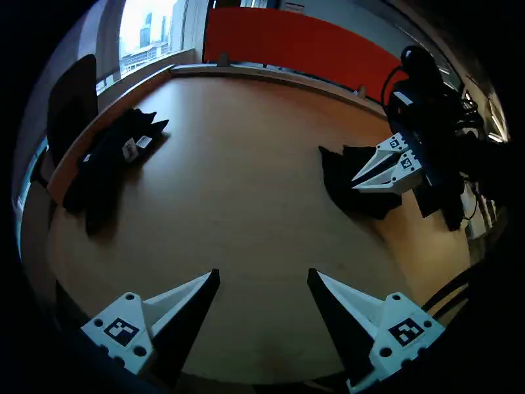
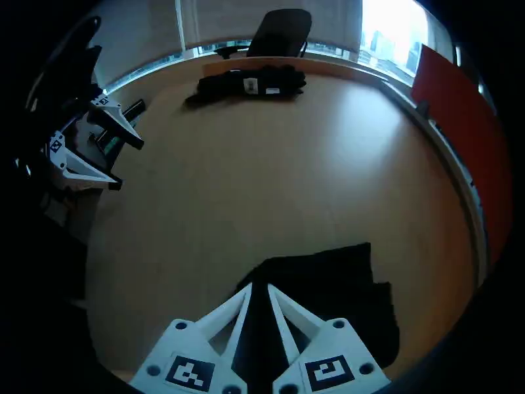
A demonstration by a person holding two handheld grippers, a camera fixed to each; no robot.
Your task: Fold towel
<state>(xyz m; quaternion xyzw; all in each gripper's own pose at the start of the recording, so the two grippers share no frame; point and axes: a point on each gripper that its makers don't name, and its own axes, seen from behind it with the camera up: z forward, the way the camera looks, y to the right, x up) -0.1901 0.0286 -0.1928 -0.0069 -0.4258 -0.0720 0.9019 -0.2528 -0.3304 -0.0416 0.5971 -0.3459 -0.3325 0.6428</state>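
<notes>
A black towel (image 2: 341, 289) lies crumpled on the wooden table (image 2: 262, 164), right in front of my right gripper (image 2: 259, 287). Its fingers are nearly together with dark cloth between them, pinching the towel's near edge. From the left gripper view the same towel (image 1: 341, 174) sits at the right, with the right gripper (image 1: 354, 184) at its near corner. My left gripper (image 1: 262, 276) hovers above bare tabletop with its fingers wide apart and nothing between them. It appears again at the far left as the left gripper (image 2: 129, 165), held by a person in dark clothing.
A pile of black cloth with white labels (image 1: 111, 157) lies along the table's far edge, seen also as the cloth pile (image 2: 252, 84). A dark chair (image 2: 282, 29) stands behind it. A red panel (image 1: 295, 46) borders the table. Windows run along the wall.
</notes>
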